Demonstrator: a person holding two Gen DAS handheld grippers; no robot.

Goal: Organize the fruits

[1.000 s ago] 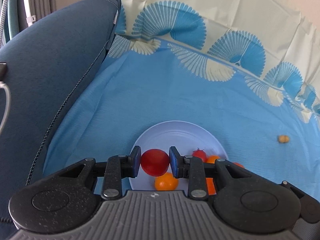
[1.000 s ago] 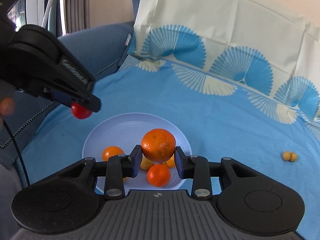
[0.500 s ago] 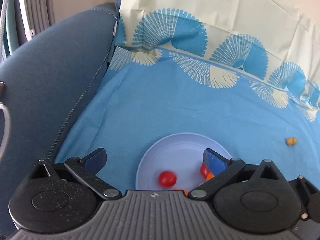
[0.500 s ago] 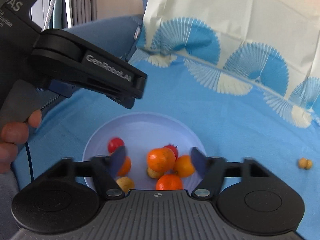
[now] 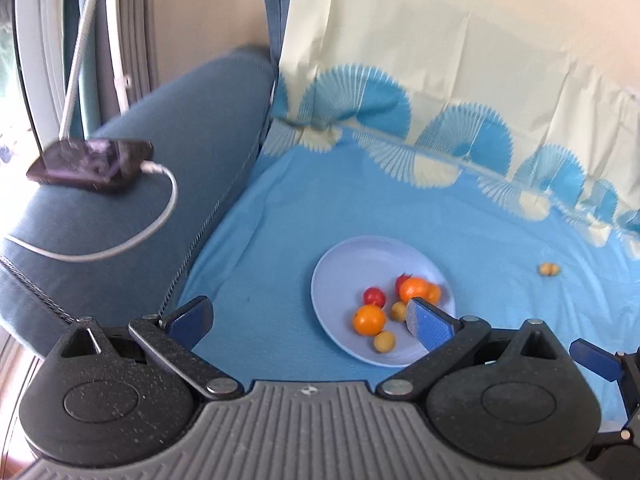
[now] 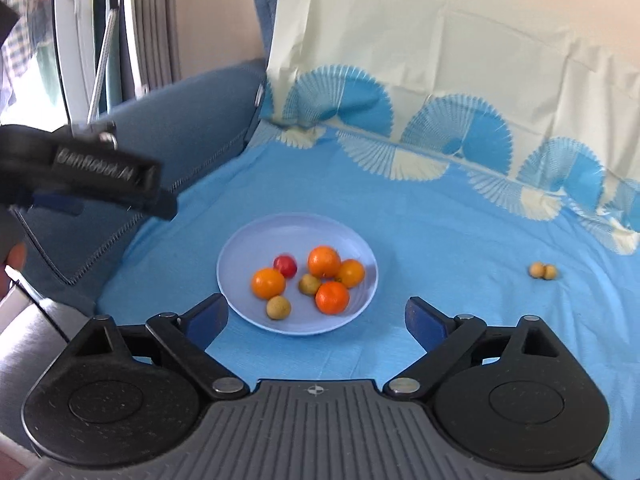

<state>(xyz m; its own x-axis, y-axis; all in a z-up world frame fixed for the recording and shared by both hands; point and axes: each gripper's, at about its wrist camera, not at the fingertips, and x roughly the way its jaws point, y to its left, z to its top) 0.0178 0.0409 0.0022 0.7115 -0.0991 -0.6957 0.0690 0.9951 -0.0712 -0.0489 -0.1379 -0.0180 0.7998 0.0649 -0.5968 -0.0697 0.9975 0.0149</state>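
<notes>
A pale blue plate [image 6: 248, 240] sits on the blue cloth and holds several oranges [image 6: 324, 261], a red tomato [image 6: 285, 265] and small yellow-brown fruits [image 6: 278, 307]. The plate also shows in the left wrist view [image 5: 340, 264], with the tomato [image 5: 374, 296] and oranges [image 5: 369, 319] in it. My right gripper [image 6: 316, 320] is open and empty, raised in front of the plate. My left gripper [image 5: 310, 322] is open and empty, above and left of the plate; its body shows at the left of the right wrist view [image 6: 88, 168].
Two small yellow-brown fruits [image 6: 543, 271] lie together on the cloth right of the plate, also in the left wrist view [image 5: 548, 269]. A blue sofa arm [image 5: 140, 184] on the left carries a phone [image 5: 90, 164] with a white cable. A patterned cloth-covered backrest [image 6: 440, 80] rises behind.
Both grippers opened and dropped their fruit into the plate: the left a red tomato, the right an orange. Both then pulled back and up from the plate.
</notes>
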